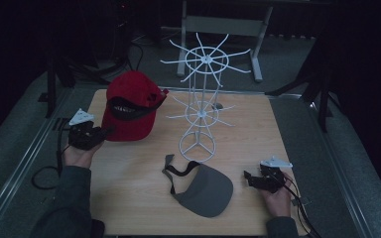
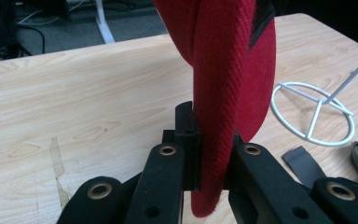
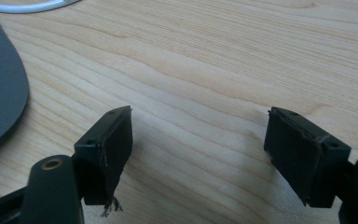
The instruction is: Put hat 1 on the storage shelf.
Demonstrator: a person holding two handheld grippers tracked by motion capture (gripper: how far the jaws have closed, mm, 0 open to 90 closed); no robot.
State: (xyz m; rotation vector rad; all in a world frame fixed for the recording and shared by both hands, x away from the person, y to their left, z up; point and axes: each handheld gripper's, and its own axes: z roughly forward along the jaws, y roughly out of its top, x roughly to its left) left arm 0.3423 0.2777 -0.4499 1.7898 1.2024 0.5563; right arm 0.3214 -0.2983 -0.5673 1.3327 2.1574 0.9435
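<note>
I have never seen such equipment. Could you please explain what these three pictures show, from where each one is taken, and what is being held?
A person sits at a wooden table and holds a hand tool in each hand. Each tool is a gripper with two black jaws.

The high view looks down from above. It shows the left gripper, the right gripper, a white wire rack standing in the middle, a red cap and a grey visor lying near the front edge.

The other two pictures come from small cameras mounted on the grippers, looking along their jaws. In the left gripper view, the jaws are closed on the edge of the red cap. In the right gripper view, the jaws stand wide apart over bare wood and hold nothing, with the visor's brim beside them.
</note>
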